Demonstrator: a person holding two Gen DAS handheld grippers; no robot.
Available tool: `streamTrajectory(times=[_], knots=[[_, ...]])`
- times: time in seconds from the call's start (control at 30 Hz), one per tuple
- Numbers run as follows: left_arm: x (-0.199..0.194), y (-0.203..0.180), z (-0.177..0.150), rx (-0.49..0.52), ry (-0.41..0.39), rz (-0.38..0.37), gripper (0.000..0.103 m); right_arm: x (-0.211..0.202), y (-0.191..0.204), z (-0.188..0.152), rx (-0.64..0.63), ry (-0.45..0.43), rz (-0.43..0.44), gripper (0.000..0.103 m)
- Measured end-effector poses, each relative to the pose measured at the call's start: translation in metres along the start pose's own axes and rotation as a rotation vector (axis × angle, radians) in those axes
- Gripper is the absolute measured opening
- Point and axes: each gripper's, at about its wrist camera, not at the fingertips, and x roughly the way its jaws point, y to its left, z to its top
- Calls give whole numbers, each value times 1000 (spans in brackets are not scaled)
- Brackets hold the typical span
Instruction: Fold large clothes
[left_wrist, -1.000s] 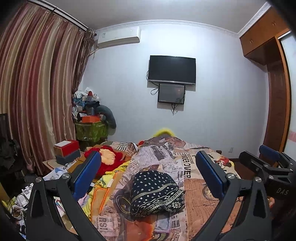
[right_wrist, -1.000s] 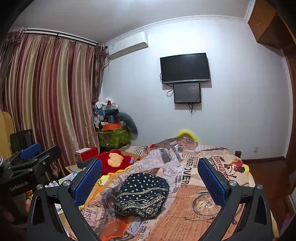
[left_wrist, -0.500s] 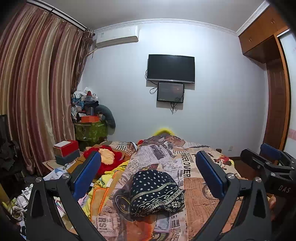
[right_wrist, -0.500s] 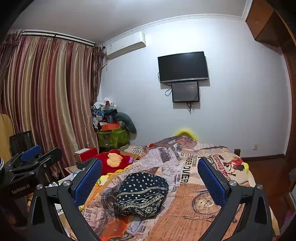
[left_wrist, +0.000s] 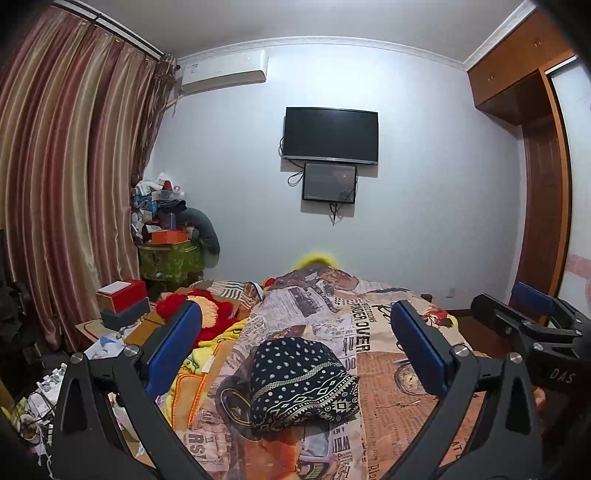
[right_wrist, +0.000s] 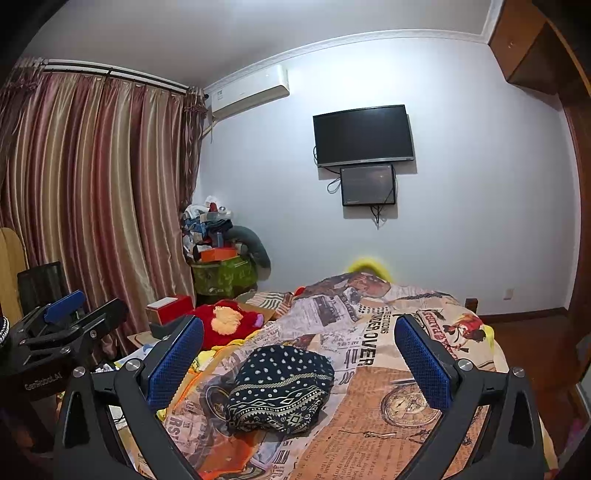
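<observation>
A dark navy garment with white dots and a patterned band (left_wrist: 301, 382) lies bundled on a bed with a newspaper-print cover (left_wrist: 354, 332); it also shows in the right wrist view (right_wrist: 279, 387). My left gripper (left_wrist: 295, 350) is open and empty, held above the near end of the bed. My right gripper (right_wrist: 297, 356) is open and empty, level with it. The right gripper shows at the right edge of the left wrist view (left_wrist: 532, 325), and the left gripper at the left edge of the right wrist view (right_wrist: 62, 325).
A red plush toy (left_wrist: 207, 317) lies at the bed's left side. A side table holds red and grey boxes (left_wrist: 123, 302). A cluttered pile on a green box (left_wrist: 170, 236) stands by striped curtains (left_wrist: 66, 184). A TV (left_wrist: 330, 134) hangs on the far wall. A wooden wardrobe (left_wrist: 539, 184) stands right.
Both views have shifted slightly, with the room sitting a little lower in each frame. The garment has not moved and both grippers stay open.
</observation>
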Motion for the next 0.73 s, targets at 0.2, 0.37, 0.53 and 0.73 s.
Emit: streamTrajectory(times=[0.2,0.37,0.53,0.73], knots=[[0,0,0,7,-3,-4,103,-1,1,1,-2,-3,-1,103],[0,2,2,8,-2,-16,103,-1,1,2,-12,-5,-7,103],[-1,2,2,13,-5,-20,103,-2,1,1,-14,-8,-6,103],[0,3,2,14,-3,-22,103,-2,1,1,-15,-7,-5,103]])
